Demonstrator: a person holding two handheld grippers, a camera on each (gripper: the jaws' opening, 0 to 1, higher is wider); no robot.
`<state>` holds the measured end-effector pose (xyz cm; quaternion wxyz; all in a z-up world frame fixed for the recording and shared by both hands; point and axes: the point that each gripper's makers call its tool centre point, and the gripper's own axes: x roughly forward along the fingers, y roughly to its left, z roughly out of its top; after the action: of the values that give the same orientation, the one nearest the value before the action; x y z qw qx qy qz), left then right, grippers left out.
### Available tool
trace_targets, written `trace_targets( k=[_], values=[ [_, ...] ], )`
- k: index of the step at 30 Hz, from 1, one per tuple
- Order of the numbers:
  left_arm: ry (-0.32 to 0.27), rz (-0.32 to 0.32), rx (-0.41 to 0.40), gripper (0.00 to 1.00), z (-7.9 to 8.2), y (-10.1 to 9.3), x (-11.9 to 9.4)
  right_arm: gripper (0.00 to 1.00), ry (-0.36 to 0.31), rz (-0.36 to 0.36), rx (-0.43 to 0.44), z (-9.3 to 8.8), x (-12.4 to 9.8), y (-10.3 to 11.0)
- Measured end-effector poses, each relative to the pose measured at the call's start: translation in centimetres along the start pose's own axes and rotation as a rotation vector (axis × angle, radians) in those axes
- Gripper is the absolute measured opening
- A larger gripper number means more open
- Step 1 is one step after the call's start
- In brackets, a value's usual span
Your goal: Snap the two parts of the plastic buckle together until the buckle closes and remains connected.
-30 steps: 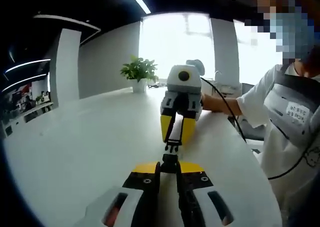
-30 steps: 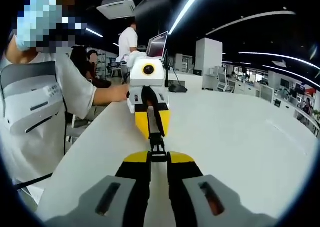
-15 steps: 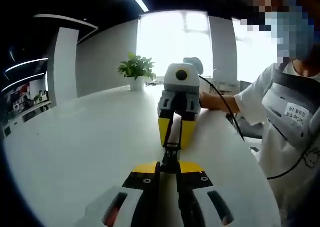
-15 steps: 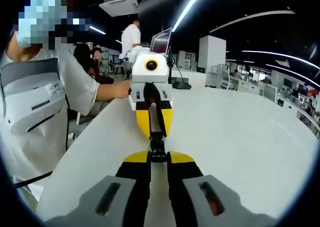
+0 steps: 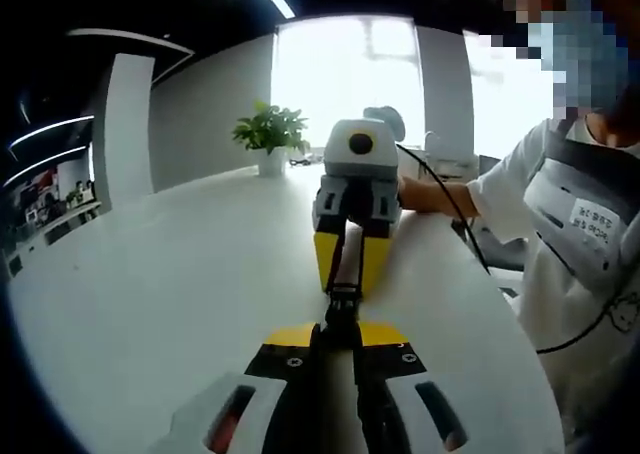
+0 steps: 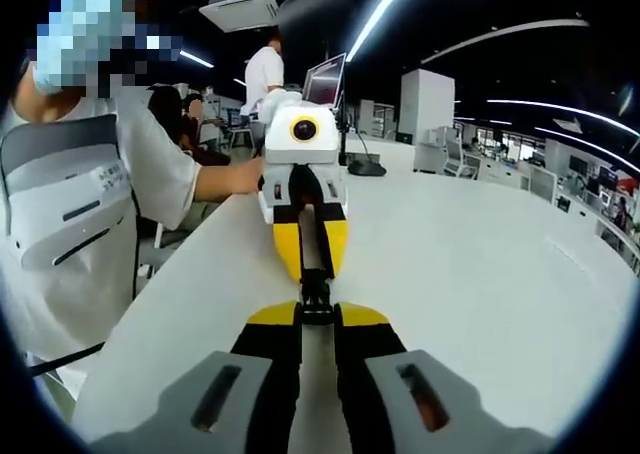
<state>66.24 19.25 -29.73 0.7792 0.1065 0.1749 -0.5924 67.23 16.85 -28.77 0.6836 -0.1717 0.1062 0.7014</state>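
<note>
A small black plastic buckle (image 5: pixel 341 305) is held over the white table (image 5: pixel 150 284) between the two grippers, which face each other tip to tip. My left gripper (image 5: pixel 338 332) is shut on the buckle's near half. My right gripper (image 5: pixel 346 280) comes in from the far side, shut on the other half. The two halves meet with no gap that I can see. In the right gripper view, the buckle (image 6: pixel 315 296) sits between my right gripper (image 6: pixel 317 315) and the yellow-tipped left gripper (image 6: pixel 312 267). Whether the halves have latched is hidden by the jaws.
A person in a white shirt (image 5: pixel 570 224) stands at the table's edge, holding both grippers, with a black cable (image 5: pixel 452 219) trailing. A potted plant (image 5: pixel 268 134) stands at the far end. A laptop (image 6: pixel 325 79) and a standing person (image 6: pixel 262 74) are farther back.
The two grippers have come closer together along one line. The gap between the buckle halves, visible a second ago, has closed.
</note>
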Motion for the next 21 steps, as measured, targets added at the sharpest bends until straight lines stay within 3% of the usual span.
trace_targets(
  k=[16, 18, 21],
  values=[
    [0.004, -0.007, 0.027, 0.13, 0.1, -0.2, 0.2, 0.11, 0.015, 0.027, 0.008, -0.1, 0.6, 0.0],
    [0.012, 0.047, 0.062, 0.22, -0.1, 0.7, -0.1, 0.12, 0.014, 0.005, 0.006, -0.2, 0.5, -0.5],
    [0.015, 0.044, 0.027, 0.30, -0.4, 0.7, -0.6, 0.17, 0.001, -0.025, 0.015, -0.3, 0.3, -1.2]
  ],
)
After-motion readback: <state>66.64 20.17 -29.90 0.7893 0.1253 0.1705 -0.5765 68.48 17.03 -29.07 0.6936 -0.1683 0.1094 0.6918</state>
